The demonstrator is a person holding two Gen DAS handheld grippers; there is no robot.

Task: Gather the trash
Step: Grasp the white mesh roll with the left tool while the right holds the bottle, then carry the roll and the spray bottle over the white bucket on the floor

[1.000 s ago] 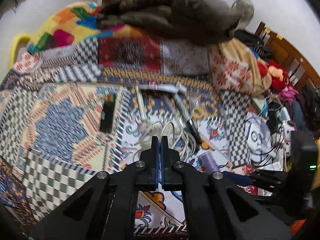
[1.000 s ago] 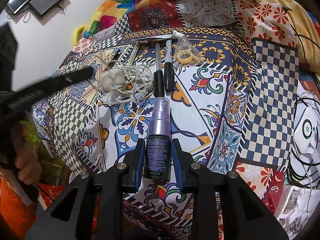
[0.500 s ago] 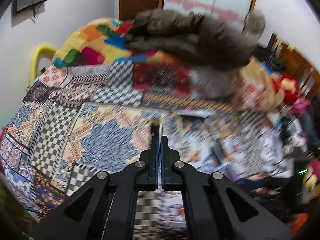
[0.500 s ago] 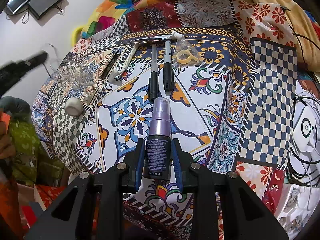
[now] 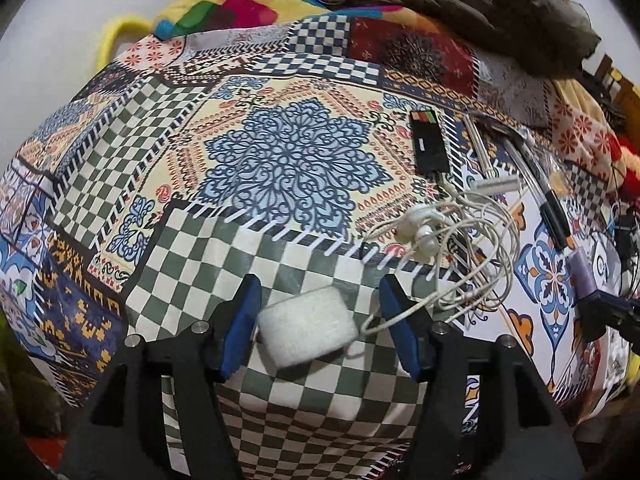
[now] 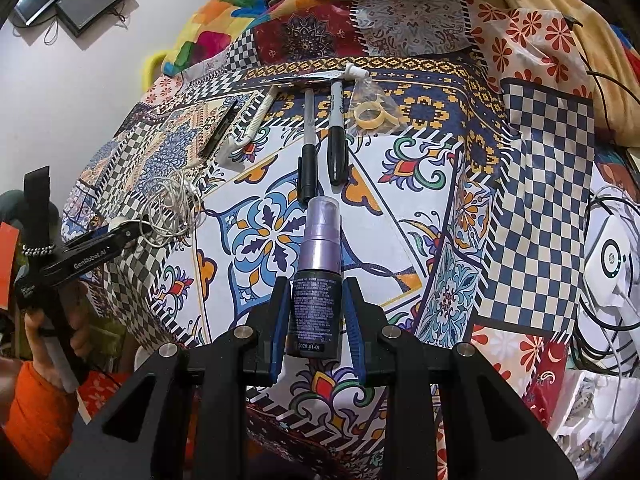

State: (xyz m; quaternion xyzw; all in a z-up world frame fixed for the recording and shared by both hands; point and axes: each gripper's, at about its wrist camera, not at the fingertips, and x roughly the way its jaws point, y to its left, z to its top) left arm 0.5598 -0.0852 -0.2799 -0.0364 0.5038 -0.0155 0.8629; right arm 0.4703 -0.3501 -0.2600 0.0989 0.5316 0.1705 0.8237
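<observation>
The left gripper (image 5: 320,322) is opening around a white charger block (image 5: 307,332), untouched, while the right gripper (image 6: 316,320) is clamping a purple spray bottle (image 6: 318,276).

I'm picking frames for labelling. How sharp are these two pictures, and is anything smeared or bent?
Left wrist view: mostly sharp, but the white charger between the opening jaws is smeared; bedspread squares bend toward the edges. Right wrist view: crisp, spray bottle print legible, edges curved.
</observation>
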